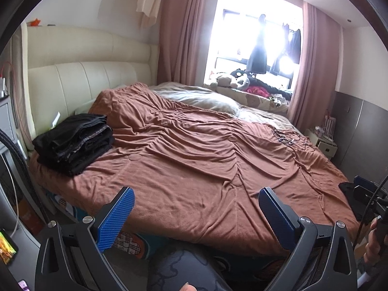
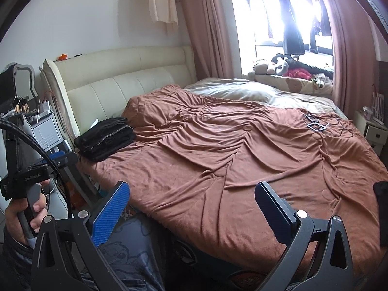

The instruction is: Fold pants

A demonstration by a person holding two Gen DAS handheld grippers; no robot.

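Note:
A stack of folded black pants [image 1: 74, 140] lies on the brown blanket [image 1: 194, 160] at the bed's near left corner, next to the headboard; it also shows in the right wrist view [image 2: 105, 138]. Another dark garment [image 1: 349, 191] lies at the blanket's right edge, mostly cut off, and shows in the right wrist view [image 2: 382, 194] too. My left gripper [image 1: 196, 194] is open and empty, held over the bed's front edge. My right gripper [image 2: 192, 189] is open and empty, held over the front edge to the right of the left one.
A cream padded headboard [image 1: 84, 77] stands behind the stack. A grey pillow [image 1: 201, 97] and tangled cables [image 1: 288, 138] lie on the far side. Plush toys [image 1: 232, 80] sit on the window ledge. A nightstand [image 1: 322, 143] stands at right, a dresser [image 2: 46, 128] at left.

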